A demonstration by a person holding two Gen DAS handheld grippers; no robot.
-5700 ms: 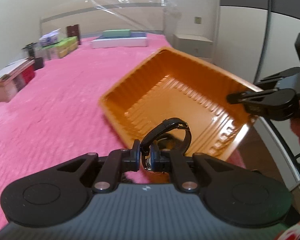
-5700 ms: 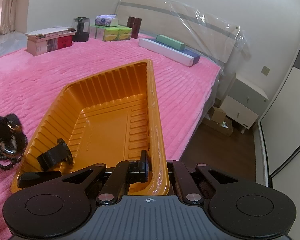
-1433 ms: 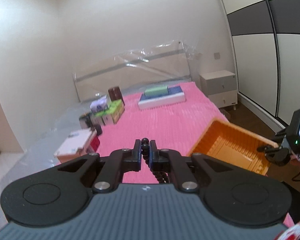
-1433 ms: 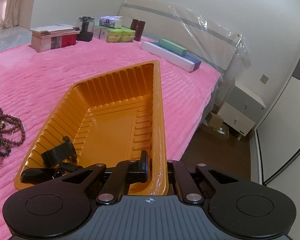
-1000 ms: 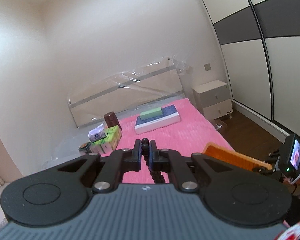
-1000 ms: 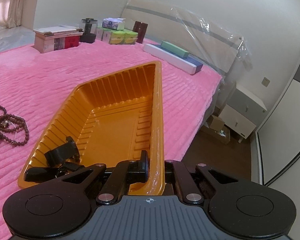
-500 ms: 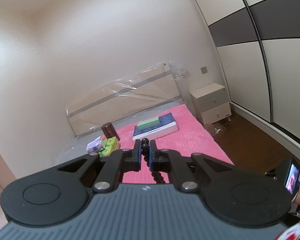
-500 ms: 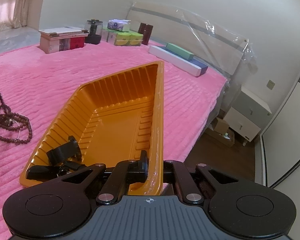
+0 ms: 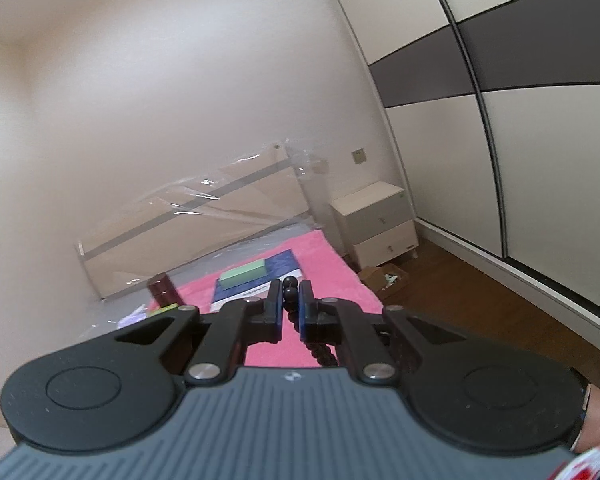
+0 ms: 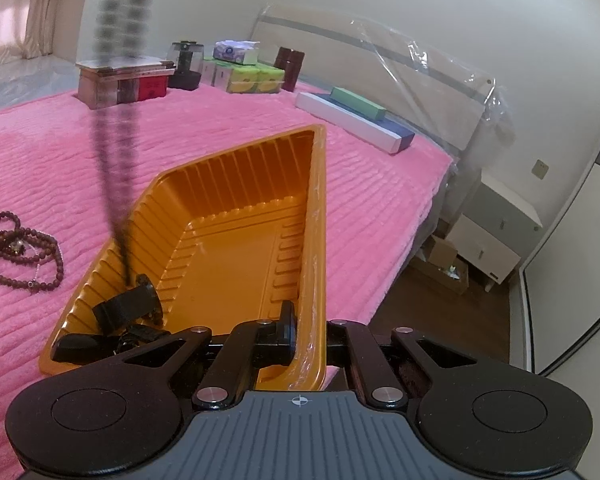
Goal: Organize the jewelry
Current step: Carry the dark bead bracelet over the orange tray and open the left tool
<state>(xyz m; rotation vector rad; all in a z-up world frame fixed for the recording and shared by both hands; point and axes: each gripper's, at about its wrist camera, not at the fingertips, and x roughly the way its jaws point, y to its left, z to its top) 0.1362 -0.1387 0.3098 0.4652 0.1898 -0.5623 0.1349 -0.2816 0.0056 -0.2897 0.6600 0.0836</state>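
a: what have your jaws got?

b: my left gripper point(image 9: 289, 300) is clamped on a dark bead strand point(image 9: 289, 286). from my right camera that strand hangs blurred in two lines, its lower end dipping inside the orange tray point(image 10: 236, 184) near the black watch point(image 10: 126, 308).

a: and your right?

b: my right gripper point(image 10: 306, 332) is pinched tight on the tray's near rim. the tray rests on the pink bedspread point(image 10: 220, 120).

a: anything left outside?

b: a reddish bead necklace point(image 10: 20, 250) lies on the bedspread just left of the tray.
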